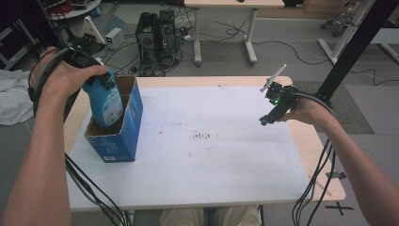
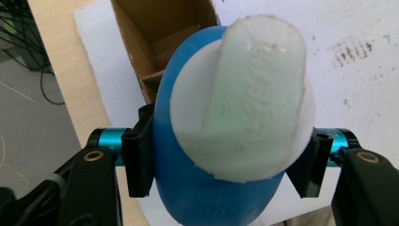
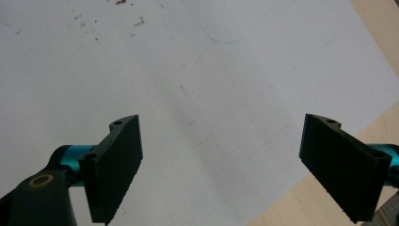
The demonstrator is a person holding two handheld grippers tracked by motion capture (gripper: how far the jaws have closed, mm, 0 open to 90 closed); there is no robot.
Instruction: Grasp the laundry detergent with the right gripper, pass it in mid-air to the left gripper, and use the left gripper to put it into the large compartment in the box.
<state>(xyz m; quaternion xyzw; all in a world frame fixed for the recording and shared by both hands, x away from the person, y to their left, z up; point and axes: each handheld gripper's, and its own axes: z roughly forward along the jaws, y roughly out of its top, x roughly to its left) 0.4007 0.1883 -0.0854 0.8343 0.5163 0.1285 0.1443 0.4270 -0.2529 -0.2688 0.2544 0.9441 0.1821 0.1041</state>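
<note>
Left gripper (image 1: 96, 75) is clamped on the blue bottle (image 1: 106, 104), whose lower end sits inside the open cardboard box (image 1: 123, 136) right below. Looks about halfway. Right gripper (image 1: 268, 115) hangs wide open, holding nothing, well off to the side.

The blue bottle (image 2: 207, 197) is smooth, glossy plastic with a matt white cap (image 2: 249, 103), the box (image 1: 117, 127) is raw brown cardboard inside, and a stained white paper sheet (image 1: 211, 155) covers the pale wooden tabletop (image 1: 320, 165).
</note>
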